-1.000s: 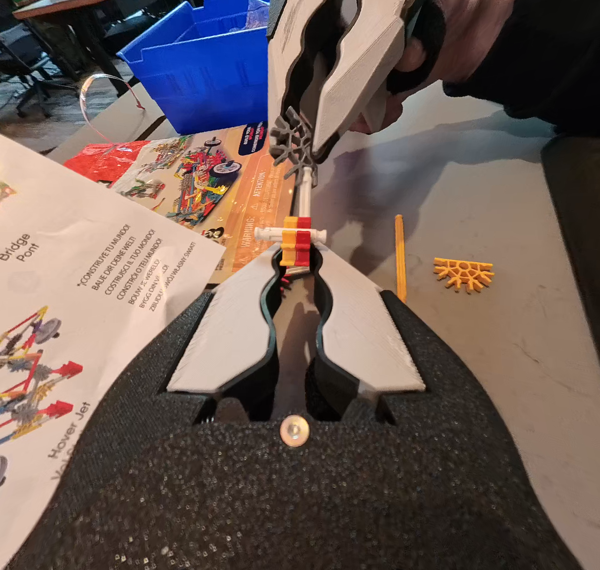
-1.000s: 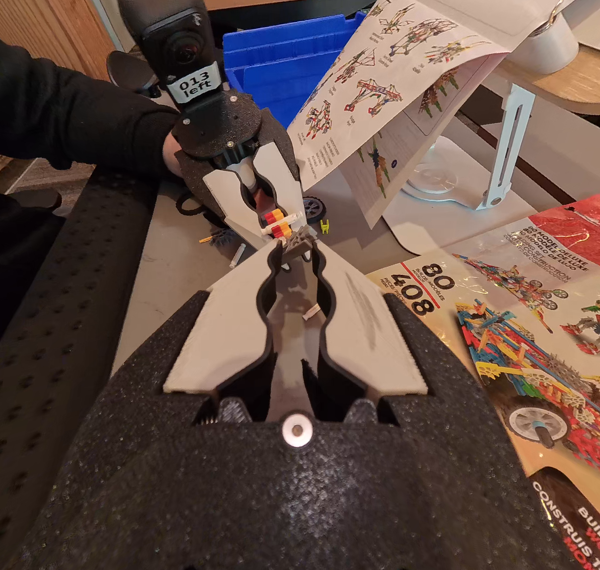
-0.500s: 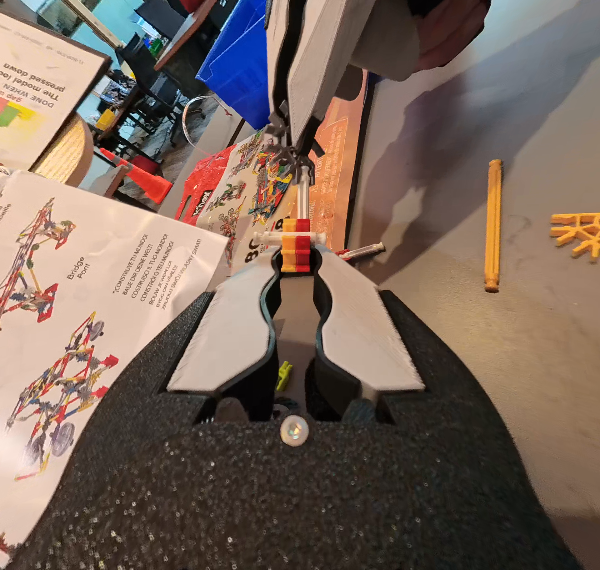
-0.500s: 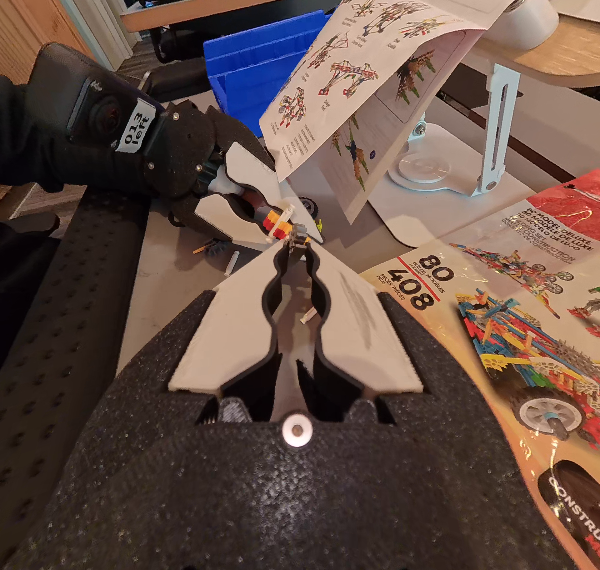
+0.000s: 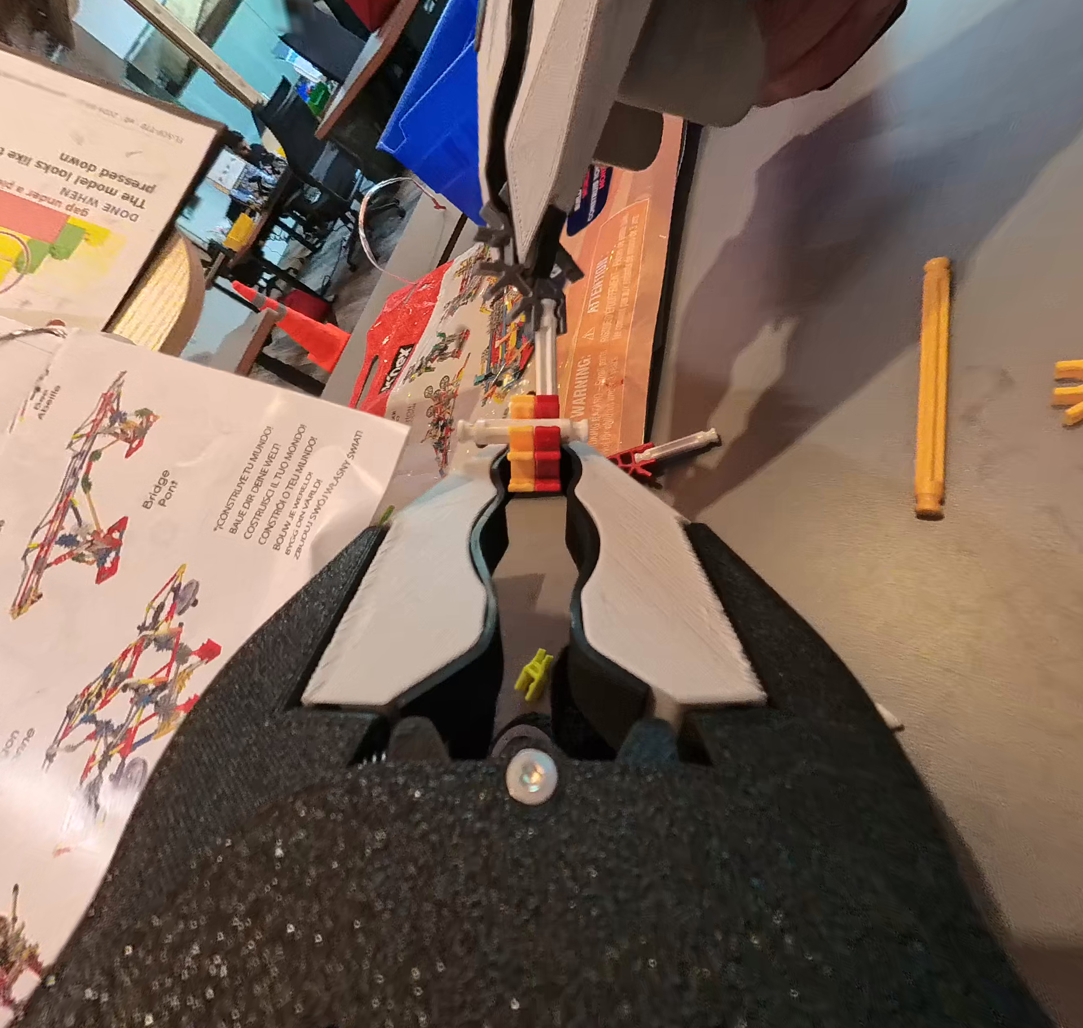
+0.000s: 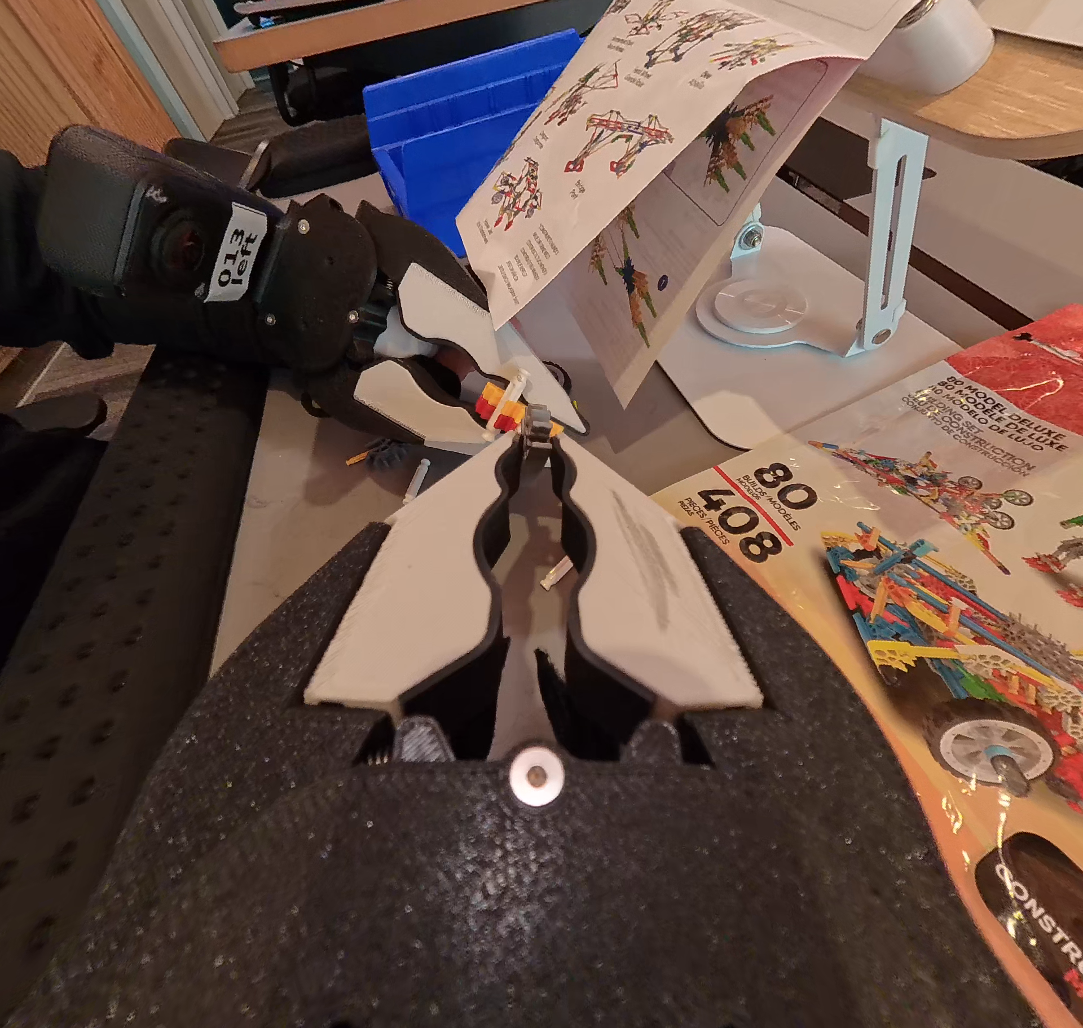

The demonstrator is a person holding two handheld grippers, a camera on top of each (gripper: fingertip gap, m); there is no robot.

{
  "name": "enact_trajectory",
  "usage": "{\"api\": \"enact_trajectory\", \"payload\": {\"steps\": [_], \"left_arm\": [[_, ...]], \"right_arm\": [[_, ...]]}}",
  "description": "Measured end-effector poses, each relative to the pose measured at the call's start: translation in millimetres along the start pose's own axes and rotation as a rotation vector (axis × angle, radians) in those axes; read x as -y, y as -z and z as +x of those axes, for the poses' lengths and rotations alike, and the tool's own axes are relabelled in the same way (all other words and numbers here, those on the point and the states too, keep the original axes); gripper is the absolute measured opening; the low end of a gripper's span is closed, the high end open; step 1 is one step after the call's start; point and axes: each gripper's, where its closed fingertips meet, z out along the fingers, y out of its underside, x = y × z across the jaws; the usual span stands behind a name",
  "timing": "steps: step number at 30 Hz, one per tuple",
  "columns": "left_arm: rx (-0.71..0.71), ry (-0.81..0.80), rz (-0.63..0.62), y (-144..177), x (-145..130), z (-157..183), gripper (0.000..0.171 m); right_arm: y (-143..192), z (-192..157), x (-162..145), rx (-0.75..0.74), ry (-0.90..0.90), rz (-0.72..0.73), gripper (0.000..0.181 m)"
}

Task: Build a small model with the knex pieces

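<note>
Your left gripper [image 5: 534, 467] keeps its jaws clamped on the yellow-and-red connector stack [image 5: 533, 449]; your right gripper [image 6: 534, 443] stays closed on the grey connector [image 6: 536, 423], joined by the white rod [image 5: 546, 349]. Left gripper has rolled further sideways; assembly above the table [image 5: 879, 590].

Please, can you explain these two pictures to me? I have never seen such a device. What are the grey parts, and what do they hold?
A person holds two hand tools; each carries a camera looking along its grey jaws. In the left tool's picture, the left gripper clamps a stack of red and yellow connectors with white rods. In the right tool's picture, the right gripper clamps a grey snowflake connector joined to one of those rods. Lying on the grey table: a yellow rod, an instruction sheet and the toy's box.
</note>
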Motion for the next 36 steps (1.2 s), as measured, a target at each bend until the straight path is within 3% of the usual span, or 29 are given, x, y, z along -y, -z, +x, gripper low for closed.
{"api": "enact_trajectory", "payload": {"steps": [25,31,36], "left_arm": [[0.089,-0.071,0.005,1,2,-9,0.011],[-0.003,0.003,0.028,2,4,-2,0.011],[-0.248,0.22,0.09,10,13,16,0.011]], "right_arm": [[1,-5,6,0.002,0.031,0.021,0.006],[1,-9,7,0.015,0.059,0.018,0.006],[4,-22,10,0.066,0.106,0.028,0.005]]}}
